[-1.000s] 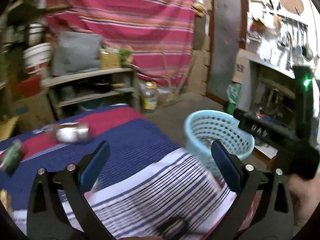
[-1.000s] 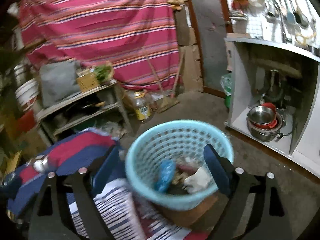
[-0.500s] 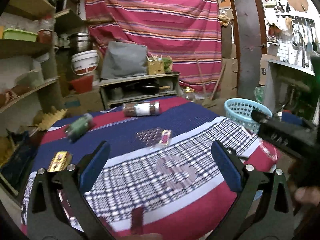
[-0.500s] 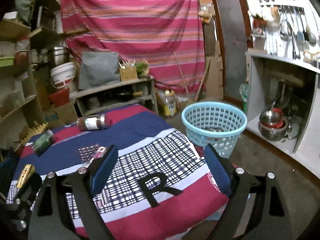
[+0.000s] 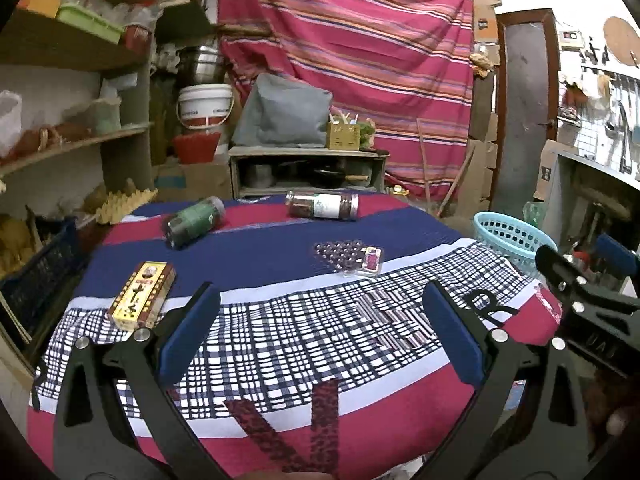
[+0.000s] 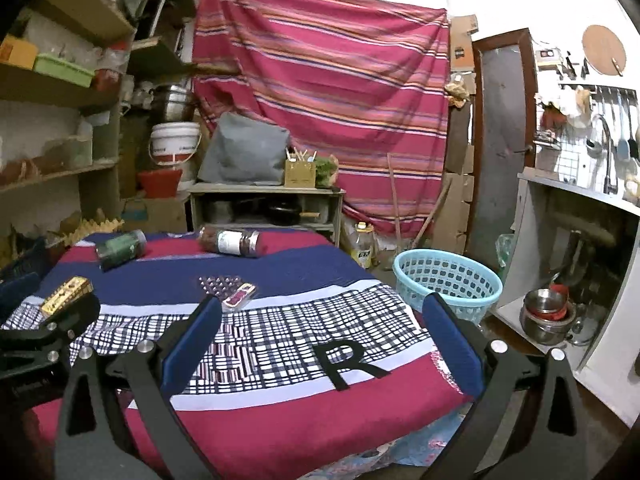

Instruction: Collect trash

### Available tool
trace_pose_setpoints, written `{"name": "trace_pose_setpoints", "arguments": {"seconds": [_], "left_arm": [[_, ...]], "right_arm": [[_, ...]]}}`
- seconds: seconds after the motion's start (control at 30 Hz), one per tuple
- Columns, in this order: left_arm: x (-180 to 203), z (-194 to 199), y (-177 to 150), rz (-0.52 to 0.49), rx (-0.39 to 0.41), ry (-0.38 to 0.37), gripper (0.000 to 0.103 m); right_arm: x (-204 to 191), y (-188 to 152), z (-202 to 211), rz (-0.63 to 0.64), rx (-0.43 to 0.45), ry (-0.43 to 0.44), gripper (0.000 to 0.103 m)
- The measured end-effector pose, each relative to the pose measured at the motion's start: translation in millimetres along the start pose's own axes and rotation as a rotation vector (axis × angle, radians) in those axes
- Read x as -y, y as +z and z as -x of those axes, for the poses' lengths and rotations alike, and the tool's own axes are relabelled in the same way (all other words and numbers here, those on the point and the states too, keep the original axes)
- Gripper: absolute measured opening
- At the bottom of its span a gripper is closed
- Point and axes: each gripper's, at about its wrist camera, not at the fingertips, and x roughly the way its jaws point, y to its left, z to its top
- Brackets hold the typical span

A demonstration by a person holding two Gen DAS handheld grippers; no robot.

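Between pickups, judged from empty tools over a table still holding litter. Left gripper [image 5: 320, 330] above the near edge of the cloth-covered table [image 5: 384, 408], jaws spread wide, nothing between the blue pads. Right gripper [image 6: 320, 334] likewise wide open and empty, at the table's right near corner.

4 pieces of trash on the cloth: yellow box [image 5: 143, 294] near the left edge, just beyond the left jaw; small pink packet [image 5: 370, 259] on a clear blister sheet [image 5: 340, 254] mid-table; green jar [image 5: 195, 221] and brown labelled jar [image 5: 323, 206], both on their sides at the far edge, well apart.

Blue basket [image 6: 447, 282] on the floor just off the table's right side, contents not visible from here.

Next move, as a judgement: reach forward to 1 item, probably the yellow box for the left tool or the packet for the right; flat packet likely needing a low, shallow approach against the soft cloth.
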Motion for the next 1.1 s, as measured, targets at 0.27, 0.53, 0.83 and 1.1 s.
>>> {"name": "trace_pose_setpoints", "arguments": {"seconds": [0.27,0.53,0.83,1.1], "left_arm": [[-16.1,-3.5,-9.2,-0.002,0.004,0.018,0.098],[-24.6,1.4,-10.0,-0.004,0.025,0.037,0.098],[-25.9,1.3,-9.1,-0.002,0.025,0.043,0.098],[-30.3,0.7,-9.6,0.009,0.017,0.047,0.098]], "right_arm": [[-0.8,-1.3,-3.4,0.037,-0.006,-0.011,0.098],[11.1,-1.9,-0.4,-0.032,-0.001,-0.007,0.098],[1.5,-3.3,-0.8,0.017,0.007,-0.022,0.098],[2.9,-1.8,-1.7,0.01,-0.007,-0.028,0.098]]}}
